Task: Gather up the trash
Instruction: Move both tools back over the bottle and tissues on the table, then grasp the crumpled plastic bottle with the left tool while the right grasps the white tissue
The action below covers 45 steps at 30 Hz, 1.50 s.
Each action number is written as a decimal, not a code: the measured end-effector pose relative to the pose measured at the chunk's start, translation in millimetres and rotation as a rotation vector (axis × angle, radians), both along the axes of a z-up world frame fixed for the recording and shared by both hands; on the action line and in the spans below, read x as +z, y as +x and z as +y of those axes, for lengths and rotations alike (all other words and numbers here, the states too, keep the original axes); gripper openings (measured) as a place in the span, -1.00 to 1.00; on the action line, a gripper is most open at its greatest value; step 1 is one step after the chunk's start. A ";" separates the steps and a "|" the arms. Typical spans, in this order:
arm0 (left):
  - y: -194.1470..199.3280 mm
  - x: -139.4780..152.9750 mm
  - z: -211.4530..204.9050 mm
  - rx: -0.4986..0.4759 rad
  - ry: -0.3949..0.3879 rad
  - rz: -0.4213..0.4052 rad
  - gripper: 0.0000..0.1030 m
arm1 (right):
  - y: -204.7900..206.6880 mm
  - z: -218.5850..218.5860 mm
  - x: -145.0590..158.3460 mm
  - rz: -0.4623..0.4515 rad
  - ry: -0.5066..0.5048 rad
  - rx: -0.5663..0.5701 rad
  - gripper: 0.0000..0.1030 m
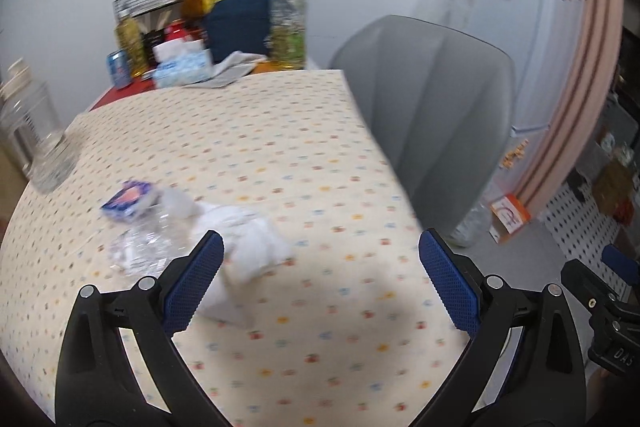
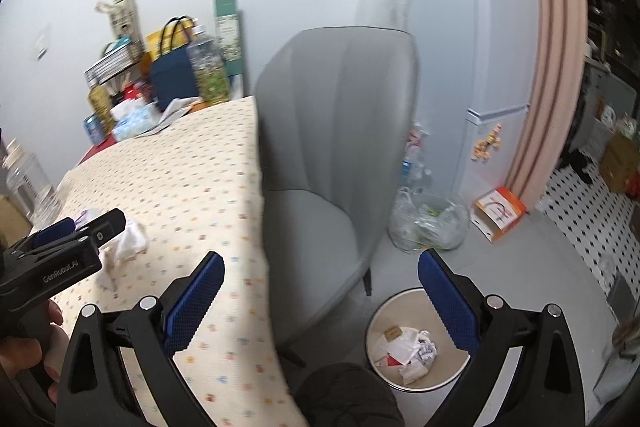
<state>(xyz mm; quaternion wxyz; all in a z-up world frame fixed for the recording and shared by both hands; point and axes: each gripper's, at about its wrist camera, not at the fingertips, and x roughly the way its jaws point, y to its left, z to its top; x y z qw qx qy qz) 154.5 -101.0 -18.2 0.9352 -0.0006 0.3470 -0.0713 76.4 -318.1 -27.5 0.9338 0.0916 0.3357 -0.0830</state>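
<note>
Trash lies on the dotted tablecloth: a crumpled white tissue, a crushed clear plastic bottle and a small blue-and-pink wrapper. My left gripper is open and empty, just above the table, with its left finger over the tissue's edge. My right gripper is open and empty, held over the table edge and the floor. A round white trash bin with paper scraps inside stands on the floor below the right gripper. The tissue also shows in the right wrist view, next to the left gripper.
A grey chair stands at the table's right side. A clear jar sits at the table's left edge. Bags, bottles and boxes crowd the far end. A clear bag of bottles and an orange box lie on the floor by the fridge.
</note>
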 end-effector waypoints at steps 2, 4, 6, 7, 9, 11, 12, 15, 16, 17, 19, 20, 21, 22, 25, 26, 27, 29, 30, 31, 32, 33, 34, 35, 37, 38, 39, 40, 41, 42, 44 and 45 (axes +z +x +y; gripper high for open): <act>0.0 -0.3 13.0 0.023 -0.008 0.001 0.88 | 3.9 11.4 1.3 0.001 -0.003 0.020 0.85; -1.0 -0.8 27.6 0.046 -0.014 0.000 0.88 | 7.4 25.4 2.6 0.005 0.000 0.043 0.85; -2.0 -1.8 41.5 0.067 -0.020 0.001 0.88 | 9.5 39.2 2.9 0.006 -0.004 0.064 0.85; -2.1 -2.1 47.9 0.077 -0.023 0.001 0.88 | 10.7 46.4 2.9 0.008 -0.004 0.076 0.85; -2.7 -2.4 58.4 0.093 -0.022 -0.002 0.88 | 13.6 57.4 1.3 0.014 -0.003 0.095 0.85; -4.8 -3.1 68.5 0.106 -0.020 -0.005 0.88 | 15.9 69.2 0.4 0.018 -0.008 0.115 0.85; -5.2 -3.9 75.2 0.114 -0.019 -0.003 0.88 | 17.2 75.6 0.0 0.021 -0.011 0.127 0.85; -6.0 -5.7 92.8 0.136 -0.027 0.001 0.88 | 21.5 90.6 -1.0 0.028 -0.020 0.152 0.85; -6.1 -6.2 98.2 0.143 -0.030 0.002 0.88 | 23.0 94.9 -1.6 0.031 -0.024 0.157 0.85; -6.4 -7.0 103.0 0.150 -0.034 0.003 0.88 | 24.4 98.9 -2.1 0.034 -0.028 0.161 0.85; -6.9 -10.0 114.8 0.167 -0.050 0.009 0.88 | 26.8 109.4 -2.3 0.036 -0.035 0.172 0.85; -7.0 -11.7 119.3 0.173 -0.058 0.014 0.88 | 27.9 113.5 -2.3 0.036 -0.039 0.179 0.85; -6.5 -14.3 124.9 0.179 -0.062 0.022 0.88 | 28.6 118.9 -1.8 0.036 -0.044 0.186 0.85; -6.1 -16.0 127.8 0.182 -0.060 0.026 0.88 | 29.4 123.0 -1.2 0.035 -0.047 0.192 0.85; -6.7 -21.5 136.6 0.193 -0.056 0.036 0.88 | 32.4 132.5 -1.6 0.035 -0.049 0.207 0.85; -5.6 -24.2 140.1 0.198 -0.055 0.043 0.88 | 33.6 136.2 -2.3 0.037 -0.049 0.213 0.85; -4.7 -26.2 142.9 0.201 -0.055 0.049 0.88 | 34.1 138.7 -2.8 0.038 -0.050 0.218 0.85; -2.6 -31.0 148.6 0.211 -0.058 0.065 0.88 | 35.6 143.2 -4.2 0.040 -0.050 0.227 0.85; -1.9 -32.8 150.2 0.214 -0.060 0.071 0.88 | 36.6 145.5 -4.7 0.041 -0.050 0.232 0.85; -1.1 -34.7 151.7 0.217 -0.061 0.076 0.88 | 37.7 147.1 -4.9 0.041 -0.051 0.236 0.85; 0.3 -36.6 152.5 0.219 -0.059 0.082 0.88 | 38.8 148.4 -5.3 0.042 -0.051 0.239 0.85; 1.9 -38.7 153.3 0.222 -0.055 0.088 0.88 | 39.9 149.5 -5.8 0.044 -0.050 0.242 0.85; 3.4 -40.3 154.0 0.224 -0.054 0.093 0.88 | 41.2 150.4 -6.3 0.045 -0.049 0.244 0.85; 4.9 -42.1 154.9 0.226 -0.054 0.098 0.88 | 42.1 151.0 -6.7 0.046 -0.049 0.245 0.85; 9.2 -46.2 155.6 0.229 -0.050 0.111 0.88 | 44.2 150.7 -7.7 0.048 -0.048 0.244 0.85; 11.5 -48.1 155.2 0.228 -0.048 0.118 0.88 | 44.9 149.6 -8.4 0.050 -0.047 0.243 0.85; 13.9 -50.4 154.5 0.226 -0.044 0.126 0.88 | 46.3 148.7 -9.5 0.054 -0.044 0.241 0.85; 16.0 -52.0 153.6 0.224 -0.042 0.132 0.88 | 47.8 148.0 -10.3 0.057 -0.043 0.239 0.85; 17.6 -53.2 152.8 0.223 -0.038 0.135 0.88 | 49.0 147.2 -11.1 0.060 -0.042 0.237 0.85; 19.8 -54.5 151.9 0.224 -0.032 0.138 0.88 | 50.5 146.6 -12.3 0.063 -0.041 0.236 0.85; 24.0 -56.3 149.8 0.223 -0.023 0.143 0.88 | 52.8 146.6 -14.0 0.067 -0.041 0.235 0.85; 26.0 -56.8 149.3 0.221 -0.018 0.145 0.88 | 54.7 146.6 -15.1 0.070 -0.040 0.235 0.85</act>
